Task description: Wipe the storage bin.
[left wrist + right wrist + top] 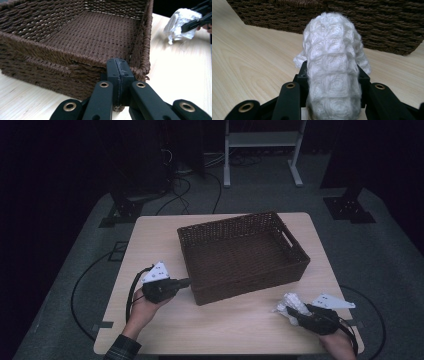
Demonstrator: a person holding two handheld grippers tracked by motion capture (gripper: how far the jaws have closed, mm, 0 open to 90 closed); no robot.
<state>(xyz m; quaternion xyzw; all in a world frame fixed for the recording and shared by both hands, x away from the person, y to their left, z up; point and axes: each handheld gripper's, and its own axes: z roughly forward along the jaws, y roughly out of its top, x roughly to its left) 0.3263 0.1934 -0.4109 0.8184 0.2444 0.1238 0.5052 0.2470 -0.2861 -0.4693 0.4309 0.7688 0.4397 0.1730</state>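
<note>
A dark brown woven basket (295, 251) stands on the light wooden table (150, 240), open and with nothing in it. My left gripper (186, 282) is at the basket's near left corner. In the left gripper view its jaws are pressed together on the corner rim (140, 71), with wicker showing just below them. My right gripper (295, 312) is near the table's front right edge, shut on a crumpled white knitted cloth (332, 62). The cloth (290, 304) bulges out above the jaws in front of the basket's near wall (387, 30).
The basket (75, 37) has a handle slot in its right end wall. A white metal stand (262, 142) and cables lie on the floor beyond the table. Bare tabletop runs along the front edge between my two hands.
</note>
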